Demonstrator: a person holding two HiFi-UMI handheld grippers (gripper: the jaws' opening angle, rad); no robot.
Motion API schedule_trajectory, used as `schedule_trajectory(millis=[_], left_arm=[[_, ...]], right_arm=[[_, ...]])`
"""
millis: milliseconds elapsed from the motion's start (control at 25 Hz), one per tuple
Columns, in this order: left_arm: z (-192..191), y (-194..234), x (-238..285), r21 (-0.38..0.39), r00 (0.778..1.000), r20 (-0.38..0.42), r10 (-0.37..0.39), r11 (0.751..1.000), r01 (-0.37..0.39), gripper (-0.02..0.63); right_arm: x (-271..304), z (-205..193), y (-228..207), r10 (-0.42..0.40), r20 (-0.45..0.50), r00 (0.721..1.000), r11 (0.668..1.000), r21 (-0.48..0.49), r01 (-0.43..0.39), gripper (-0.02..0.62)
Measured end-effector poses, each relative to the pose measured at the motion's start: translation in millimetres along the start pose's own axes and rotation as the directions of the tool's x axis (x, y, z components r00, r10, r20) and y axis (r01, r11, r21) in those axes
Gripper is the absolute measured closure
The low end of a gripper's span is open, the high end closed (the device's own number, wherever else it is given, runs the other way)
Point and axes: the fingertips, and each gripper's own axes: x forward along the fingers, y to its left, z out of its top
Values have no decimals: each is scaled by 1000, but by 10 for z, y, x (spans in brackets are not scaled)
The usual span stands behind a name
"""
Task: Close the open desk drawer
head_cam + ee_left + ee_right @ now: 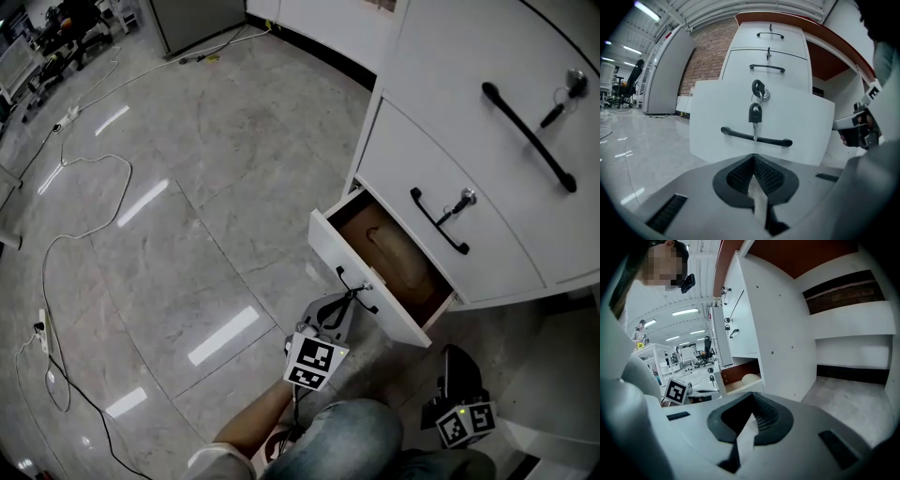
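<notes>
Listing from the claws outward:
- Left claw (753,158): jaws closed together, holding nothing.
- Right claw (752,397): jaws likewise closed and empty, lower right of the head view, off to the drawer's side.
- Drawer (364,283): lower centre of the head view, lowest in the desk (450,84), standing open, straight ahead of the left claw, which is the nearer one.
- Handle (756,137): long axis crosswise to the claw's line, with a key (758,88) and its fob above.
- Closing is judged to be a push toward the upper right of the head view.
- Contents: one pale rounded item (750,378), not identifiable
</notes>
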Motion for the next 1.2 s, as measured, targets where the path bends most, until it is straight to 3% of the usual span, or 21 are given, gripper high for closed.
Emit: schedule_trajectory(millis=[200, 640, 1200], left_arm=[[-8, 7, 62, 11, 1000, -1, -18, 1000, 18, 598], [12, -41, 90, -53, 1000, 16, -21, 998, 21, 598], [82, -25, 281, -58, 1000, 6, -13, 998, 13, 598]], right_arm=[[9, -47, -21, -11, -6, 1000, 1000, 5, 11, 597], [-25, -73, -110, -51, 1, 999, 999, -8, 51, 597], [83, -212, -88, -37, -26, 999, 999, -3, 37, 597]])
